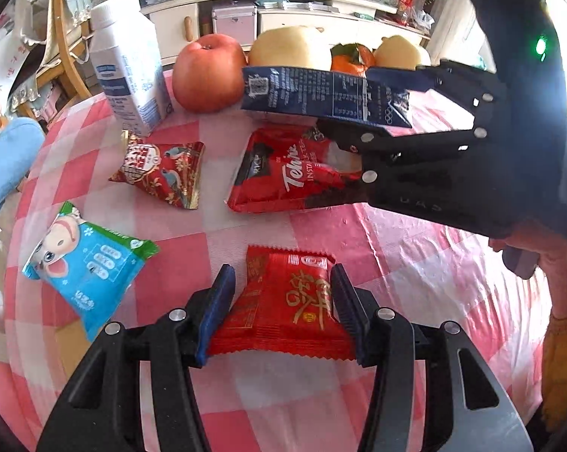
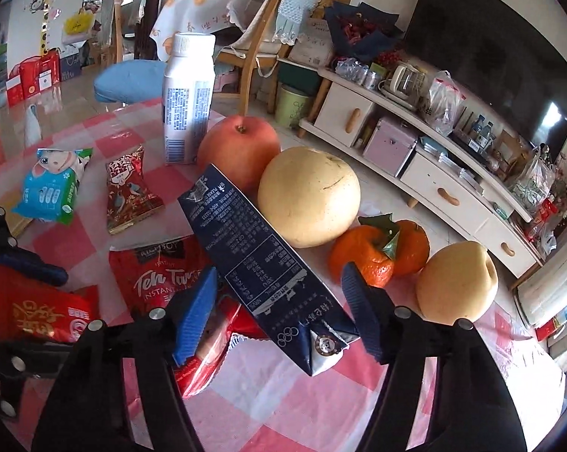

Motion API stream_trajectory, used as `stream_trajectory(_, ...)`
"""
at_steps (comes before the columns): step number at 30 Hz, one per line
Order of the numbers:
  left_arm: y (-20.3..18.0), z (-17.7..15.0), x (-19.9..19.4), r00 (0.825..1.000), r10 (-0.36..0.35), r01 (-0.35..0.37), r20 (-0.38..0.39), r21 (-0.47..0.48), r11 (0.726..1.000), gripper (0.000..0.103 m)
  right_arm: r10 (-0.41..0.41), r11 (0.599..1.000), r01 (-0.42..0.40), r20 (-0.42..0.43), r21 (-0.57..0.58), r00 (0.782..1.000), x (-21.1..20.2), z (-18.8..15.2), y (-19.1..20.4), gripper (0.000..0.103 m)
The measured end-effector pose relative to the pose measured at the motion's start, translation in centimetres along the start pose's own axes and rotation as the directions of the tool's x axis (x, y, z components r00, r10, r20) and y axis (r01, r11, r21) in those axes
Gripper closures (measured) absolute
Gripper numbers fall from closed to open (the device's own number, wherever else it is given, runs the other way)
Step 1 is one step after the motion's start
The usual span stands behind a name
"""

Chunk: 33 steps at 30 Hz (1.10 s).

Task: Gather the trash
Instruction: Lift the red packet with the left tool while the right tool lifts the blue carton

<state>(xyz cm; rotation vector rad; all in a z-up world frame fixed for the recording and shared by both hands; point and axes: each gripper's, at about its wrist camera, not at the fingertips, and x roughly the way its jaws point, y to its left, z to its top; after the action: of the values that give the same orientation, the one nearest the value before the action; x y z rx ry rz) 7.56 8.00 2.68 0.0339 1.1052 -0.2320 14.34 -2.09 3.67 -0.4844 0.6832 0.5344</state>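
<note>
Left wrist view: nearest, the left claw (image 1: 281, 303) has its blue pads pressed on both sides of a red snack packet (image 1: 287, 303) lying on the pink checked bench (image 1: 415, 256); to the left lies a blue-and-green packet (image 1: 87, 263); farther off a dark red candy wrapper (image 1: 163, 175) and a red instant tea pouch (image 1: 287, 173); at the far edge a white milk carton (image 1: 127, 71) and a red apple (image 1: 208, 73); at right the right claw (image 1: 362, 105) holds a navy drink carton (image 1: 321, 96) level above the pouch.

Right wrist view: the navy drink carton (image 2: 261, 260) slants between the right claw's (image 2: 279, 301) fingers (image 2: 195, 312); whether the pads press it I cannot tell; beyond lie a pale pear (image 2: 310, 197) and two tangerines (image 2: 377, 254).
</note>
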Motion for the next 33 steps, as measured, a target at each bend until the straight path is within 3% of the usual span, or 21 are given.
stream_trajectory(4, 0.8, 0.1, -0.7, 1.000, -0.002, 0.002, 0.014, -0.024, 1.000, 0.049, -0.005, 1.000, 0.005, -0.002, -0.021, 1.000, 0.5, 0.2, 0.7, 0.035)
stream_trajectory(12, 2.1, -0.6, -1.2, 1.000, 0.009, -0.008, 0.017, -0.071, 0.997, 0.049, 0.122, 0.992, -0.123, -0.022, -0.017, 0.992, -0.7, 0.5, 1.0, 0.058)
stream_trajectory(22, 2.4, -2.4, -3.8, 0.998, -0.018, 0.025, 0.064, -0.115, 0.993, 0.049, 0.339, 0.938, -0.331, -0.072, 0.104, 0.938, -3.0, 0.6, 2.3, 0.061)
stream_trajectory(30, 3.8, -4.1, -6.3, 0.993, -0.037, 0.055, 0.109, -0.172, 0.984, 0.049, 0.409, 0.909, -0.398, -0.088, 0.126, 0.908, -5.8, -0.5, 6.1, 0.061)
stream_trajectory(33, 4.4, -4.9, -6.9, 0.992, -0.047, 0.067, 0.116, -0.182, 0.981, 0.049, 0.401, 0.910, -0.386, -0.085, 0.151, 0.912, -6.8, -0.9, 6.6, 0.061)
